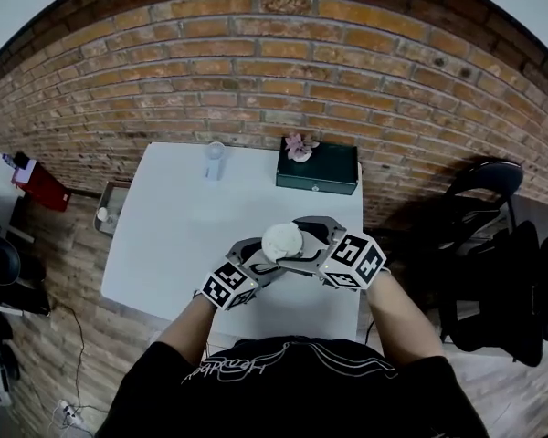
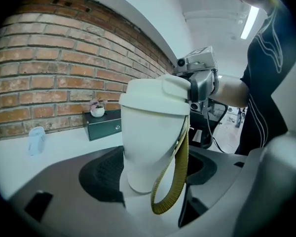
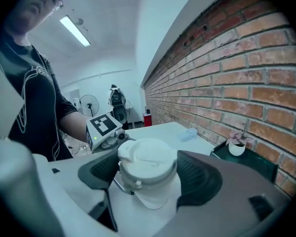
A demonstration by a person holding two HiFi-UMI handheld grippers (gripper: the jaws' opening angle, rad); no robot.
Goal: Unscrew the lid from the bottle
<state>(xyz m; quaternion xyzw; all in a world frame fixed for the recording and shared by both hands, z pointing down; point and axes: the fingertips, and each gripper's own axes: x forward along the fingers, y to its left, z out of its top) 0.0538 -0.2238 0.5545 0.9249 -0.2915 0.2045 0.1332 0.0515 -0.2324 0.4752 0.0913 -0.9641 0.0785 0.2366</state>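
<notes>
Working L to R: left tool (image 1: 258, 263) is clamped on the bottle (image 2: 150, 147), pads either side of its narrow lower body. It holds the bottle upright over the near part of the white worktop (image 1: 183, 235), btwn the two tools; can't tell if the base touches down. Olive strap (image 2: 175, 181) hangs in a loop down the bottle's side from under the lid (image 3: 147, 159), right by one pad. Lid is still on, looks seated. Right tool (image 1: 303, 245) comes in from the other side w/ both pads seemingly against the lid's outer ring, i.e. gripping the lid, not the body.

Handling, my read: hard smooth shell, prob. plastic or coated metal, stiff, won't give under the pads, not fragile. Contents unseen, so weight unknown. Smooth + tapered toward the base = slippery, so it may twist or slide in the left tool once torque goes on. Grip there wants to be firm, low on the body and clear of the strap. For the lid, take the wide ring square on, not the raised flip cap on top, where pads could skate off.

Far side of worktop: clear cup (image 1: 215, 161), green box (image 1: 324, 173) w/ small flower pot (image 1: 300, 149), all well apart from the bottle.
</notes>
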